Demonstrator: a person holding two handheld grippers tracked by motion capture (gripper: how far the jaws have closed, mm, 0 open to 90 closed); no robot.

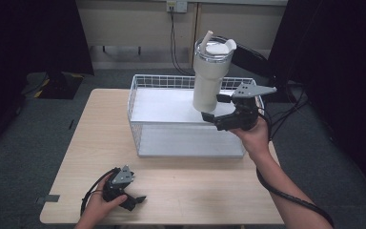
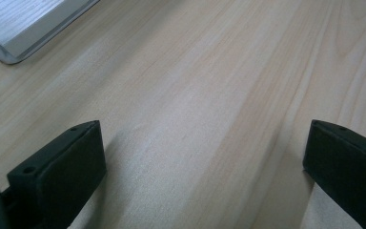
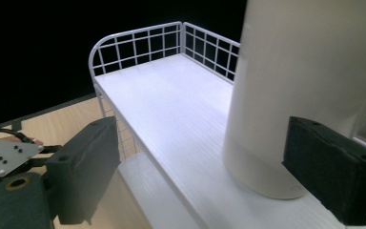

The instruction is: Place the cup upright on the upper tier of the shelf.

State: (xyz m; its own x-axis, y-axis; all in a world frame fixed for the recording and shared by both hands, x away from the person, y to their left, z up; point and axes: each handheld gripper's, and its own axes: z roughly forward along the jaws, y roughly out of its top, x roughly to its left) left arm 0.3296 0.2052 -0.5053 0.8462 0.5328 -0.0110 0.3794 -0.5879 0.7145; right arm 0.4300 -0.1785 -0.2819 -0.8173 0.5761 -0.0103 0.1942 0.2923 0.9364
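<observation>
Standing on a wire shelf rack: one white lidded tumbler.
Tumbler upright at right end of rack top tier; right gripper just beside it, jaws spread, untouching. Left gripper at table near-left edge, jaws apart, empty.

tumbler on rack top shelf, right end | rack on table, rear centre
</observation>
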